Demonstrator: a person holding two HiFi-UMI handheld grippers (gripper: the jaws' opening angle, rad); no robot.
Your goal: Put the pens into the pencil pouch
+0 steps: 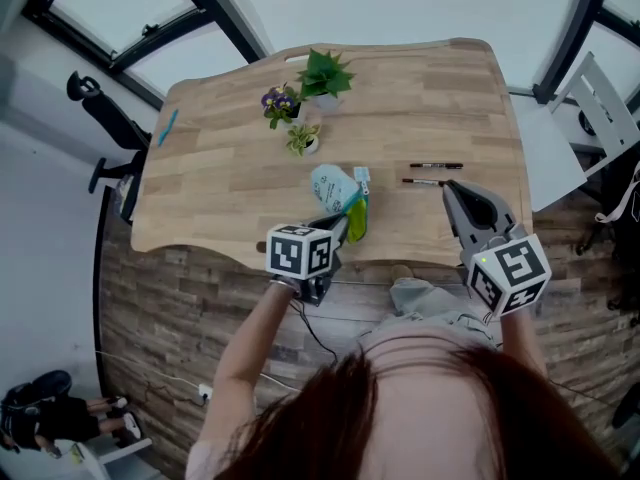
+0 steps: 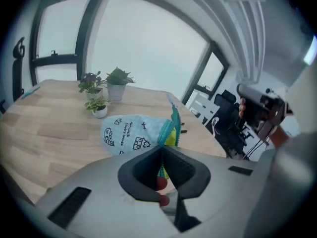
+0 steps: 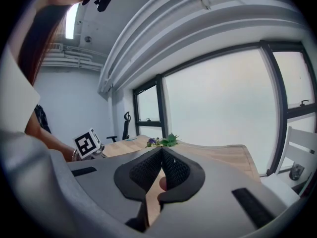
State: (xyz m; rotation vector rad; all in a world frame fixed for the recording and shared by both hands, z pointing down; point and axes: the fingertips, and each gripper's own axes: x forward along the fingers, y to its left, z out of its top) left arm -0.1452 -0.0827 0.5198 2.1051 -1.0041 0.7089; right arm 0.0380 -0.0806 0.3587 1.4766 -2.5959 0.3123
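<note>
– pouch (image 1: 335, 190) first: where was it?
– on the wooden table (image 1: 220, 168), toward the near edge and about midway across. it was pale blue with little drawings and a green lining. its near end was pinched in the left gripper (image 1: 345, 225).
– so that gripper was closed on it?
– yes. in the left gripper view the pads (image 2: 174, 163) were pressed narrow on the pouch's (image 2: 131, 133) teal zip edge, with only that strip of cloth between them. the rest of the pouch lay beyond, on the wood.
– and the pens?
– two, both flat on the table to the right of the pouch, side by side and running left to right. neither was in the pouch. the far pen (image 1: 436, 166) lay clear of everything. the near pen (image 1: 422, 181) had its right end just beside the tips of the right gripper (image 1: 447, 185).
– did the right gripper hold it?
– no. its own view showed the jaws shut, pad against pad, with nothing between them. whether the tips touched the pen i could not tell.
– anything else on the table?
– a green plant (image 1: 322, 75), purple flowers (image 1: 281, 101) and a small plant (image 1: 303, 139) stood in pots, clustered on the far side beyond the pouch. a thin blue thing (image 1: 167, 126) lay at the far left edge.
</note>
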